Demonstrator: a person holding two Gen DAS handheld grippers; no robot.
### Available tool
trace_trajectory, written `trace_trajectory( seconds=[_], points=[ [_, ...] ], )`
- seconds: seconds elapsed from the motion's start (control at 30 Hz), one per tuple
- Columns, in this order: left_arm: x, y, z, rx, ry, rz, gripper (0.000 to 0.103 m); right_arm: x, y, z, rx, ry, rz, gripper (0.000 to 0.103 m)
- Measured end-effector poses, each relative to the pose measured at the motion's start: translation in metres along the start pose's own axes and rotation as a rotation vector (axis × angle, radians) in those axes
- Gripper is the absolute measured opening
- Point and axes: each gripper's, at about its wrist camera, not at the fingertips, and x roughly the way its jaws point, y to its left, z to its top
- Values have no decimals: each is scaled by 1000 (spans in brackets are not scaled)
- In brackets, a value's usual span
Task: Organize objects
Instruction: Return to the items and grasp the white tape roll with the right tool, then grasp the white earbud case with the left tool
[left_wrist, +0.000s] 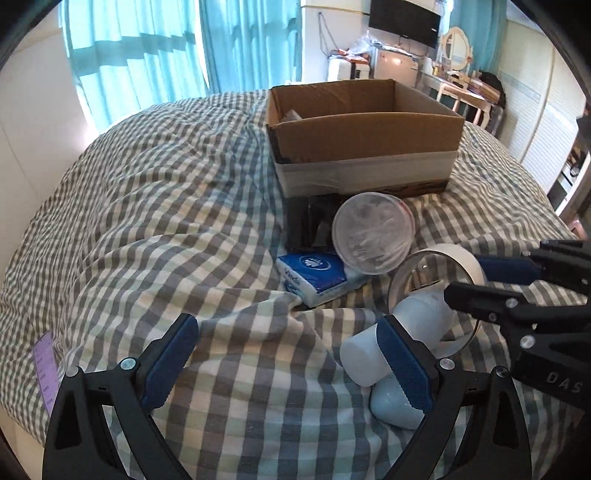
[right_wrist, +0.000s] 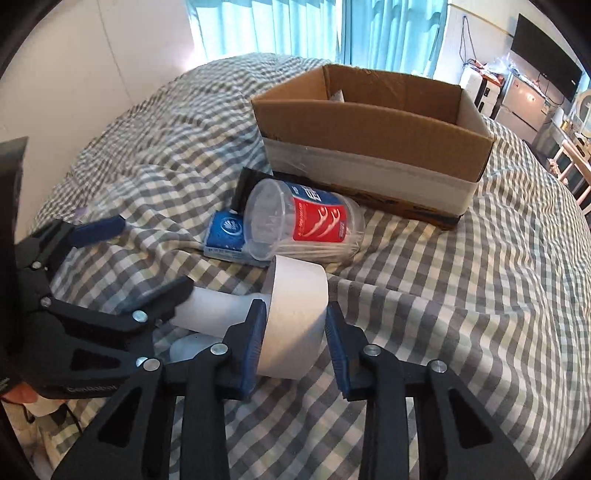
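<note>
A white tape roll (right_wrist: 295, 310) stands on edge on the checked bedspread, and my right gripper (right_wrist: 295, 345) is shut on it, a blue pad pressed to each flat side. The left wrist view shows the same roll (left_wrist: 458, 256) with the right gripper (left_wrist: 464, 277) reaching in from the right. My left gripper (left_wrist: 286, 363) is open wide over the bedspread. Its right finger lies across a white and pale blue bottle (left_wrist: 364, 360) without gripping it. That bottle (right_wrist: 214, 310) lies just left of the roll. The open cardboard box (left_wrist: 365, 136) sits behind.
A clear tub of floss picks (right_wrist: 306, 225) lies on its side before the box (right_wrist: 369, 147), beside a blue tissue pack (right_wrist: 227, 236) and a black object (right_wrist: 245, 184). The bed (left_wrist: 147, 221) has rumpled folds. Curtains and a dressing table (left_wrist: 465, 88) stand beyond.
</note>
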Motion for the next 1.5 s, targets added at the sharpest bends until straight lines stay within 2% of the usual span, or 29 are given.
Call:
trace_trajectory(
  seconds=[0.27,0.47,0.6,0.87,1.03,1.13,1.2,1.27,1.37,1.4,1.5],
  points=[
    [2,-20,0,73,4,-30,100,-28,-1,9,-7,-94,-22,32],
    [2,-25,8,70,-4,-98,100,-42,-16,13,35,-136,-13,31],
    [2,-26,10,74,-6,-103,100,-47,-19,13,51,-152,9,31],
    [1,-34,1,99,28,-145,100,-66,-22,16,62,-225,50,31],
    [0,-48,-11,165,70,-257,100,-64,-31,19,82,-217,-8,31],
    [10,-58,-19,200,121,-262,100,-62,-37,18,96,-207,-21,31],
    [19,-63,-24,223,149,-263,95,-62,-39,19,103,-206,-25,31],
    [22,-65,-27,241,162,-260,84,-63,-42,18,111,-212,-30,31],
    [25,-66,-27,257,175,-236,55,-66,-46,19,130,-229,-19,31],
    [26,-65,-27,256,181,-232,51,-68,-48,19,136,-240,-14,31],
    [22,-60,-25,239,174,-254,51,-76,-51,21,150,-280,17,30]
  ],
)
